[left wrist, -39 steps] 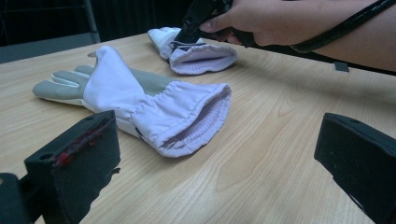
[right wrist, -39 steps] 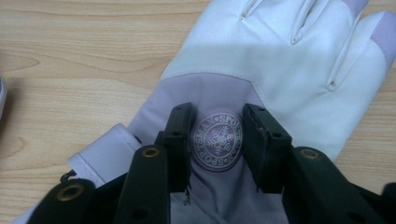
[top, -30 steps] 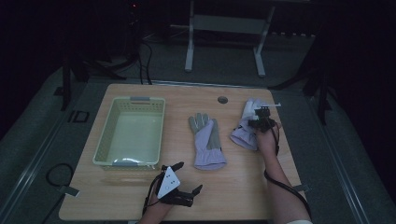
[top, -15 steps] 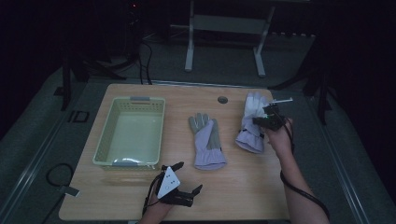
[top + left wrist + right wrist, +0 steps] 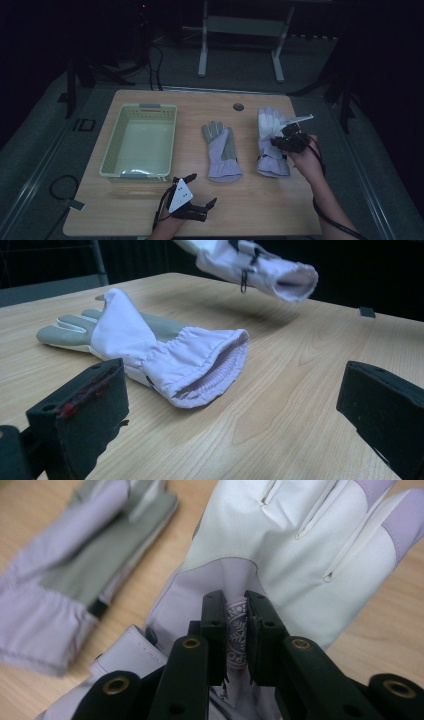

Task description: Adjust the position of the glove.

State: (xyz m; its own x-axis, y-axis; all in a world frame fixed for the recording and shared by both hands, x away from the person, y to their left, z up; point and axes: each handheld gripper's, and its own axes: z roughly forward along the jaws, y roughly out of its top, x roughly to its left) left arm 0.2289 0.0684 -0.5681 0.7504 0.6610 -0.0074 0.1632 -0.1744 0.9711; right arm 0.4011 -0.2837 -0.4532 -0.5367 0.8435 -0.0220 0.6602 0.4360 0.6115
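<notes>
the right-hand glove [image 5: 272,142] is clamped at its back by the right gripper [image 5: 283,141] (left gripper [image 5: 192,192] gaping, idle), its long axis running away from the person, the basket [image 5: 112,160] lying well off to the left.

basket [image 5: 139,176] blocks left, table [image 5: 260,210] front free

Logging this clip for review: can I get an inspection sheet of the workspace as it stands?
Surface: wooden table, round hole near far edge.
Job's things: right glove pinched at a fold and lifted off the table; left glove flat at centre; basket at left, nothing seen inside.
Clutter: nothing seen.
Grippers: right gripper shut on right glove; left gripper open, near the front edge.
Cables: one trails along the right forearm; one lies on the floor at left.
Surroundings: dark room, white stand behind the table.
</notes>
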